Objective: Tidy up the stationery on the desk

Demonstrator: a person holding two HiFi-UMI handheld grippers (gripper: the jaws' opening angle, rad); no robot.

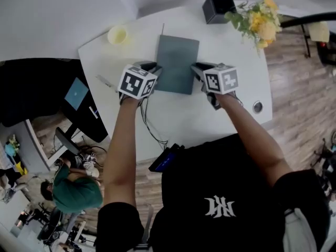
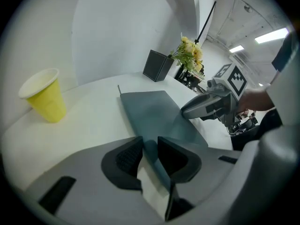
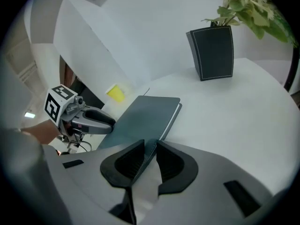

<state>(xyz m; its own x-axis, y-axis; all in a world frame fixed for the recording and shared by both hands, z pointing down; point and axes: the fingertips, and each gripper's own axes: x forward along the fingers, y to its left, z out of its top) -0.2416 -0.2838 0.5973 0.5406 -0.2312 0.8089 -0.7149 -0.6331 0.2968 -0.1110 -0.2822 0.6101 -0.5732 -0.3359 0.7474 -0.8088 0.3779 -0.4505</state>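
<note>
- Grey notebook (image 1: 177,63) lies flat and closed mid-table (image 1: 220,109), nearer the far edge than the near one.
- Left claw (image 2: 150,149) is clenched on the notebook's near-left corner, with the cover edge running between the pads.
- Right claw (image 3: 151,150) is clamped on the near-right corner in the same way.
- Yellow cup (image 1: 117,34) stands toward the far-left corner, well apart from the notebook. Black box (image 1: 219,8) sits at the far edge, with flowers (image 1: 260,17) just beside it toward the far-right corner.
- Step in hand, by my reading: moving the notebook two-handed to its tidy spot.
- To do it well: raise both corners together and level, so the far edge doesn't drag or the cover sag open.
- Keep the bite on the full thickness, not the top cover alone.
- Steer wide of the cup, which looks light and likely to tip.
</note>
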